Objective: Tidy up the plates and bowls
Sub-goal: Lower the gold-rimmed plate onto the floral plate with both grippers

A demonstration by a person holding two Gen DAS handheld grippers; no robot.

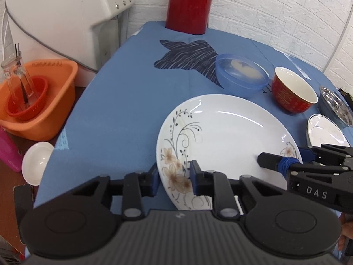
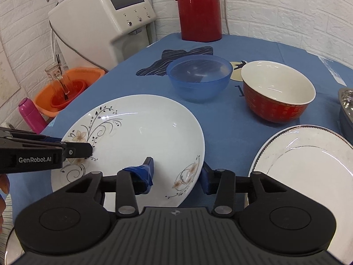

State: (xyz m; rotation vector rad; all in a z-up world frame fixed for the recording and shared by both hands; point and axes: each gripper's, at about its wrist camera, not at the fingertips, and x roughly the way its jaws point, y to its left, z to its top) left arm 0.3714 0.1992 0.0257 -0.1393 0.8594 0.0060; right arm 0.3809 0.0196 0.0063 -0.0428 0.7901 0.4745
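A white plate with a flower pattern (image 1: pixel 220 137) (image 2: pixel 136 132) is tilted over the blue tablecloth (image 1: pixel 114 110). My left gripper (image 1: pixel 174 176) (image 2: pixel 72 145) is shut on its left rim, one finger outside and one on the inner face. At the opposite rim my right gripper (image 2: pixel 177 174) (image 1: pixel 282 156) is shut on the plate the same way. Behind it stand a blue plastic bowl (image 1: pixel 240 75) (image 2: pixel 198 77) and a red bowl with a white inside (image 1: pixel 293 90) (image 2: pixel 275 95). On the right lies a white plate with a dark rim (image 1: pixel 326 132) (image 2: pixel 308 165).
A metal bowl (image 1: pixel 335 106) (image 2: pixel 346 101) sits at the far right edge. A red thermos (image 1: pixel 189 4) stands at the back by the brick wall. Left of the table are a white machine (image 2: pixel 99 22), an orange basin (image 1: pixel 44 101), a small white bowl (image 1: pixel 36 161) and a pink bottle (image 2: pixel 32 114).
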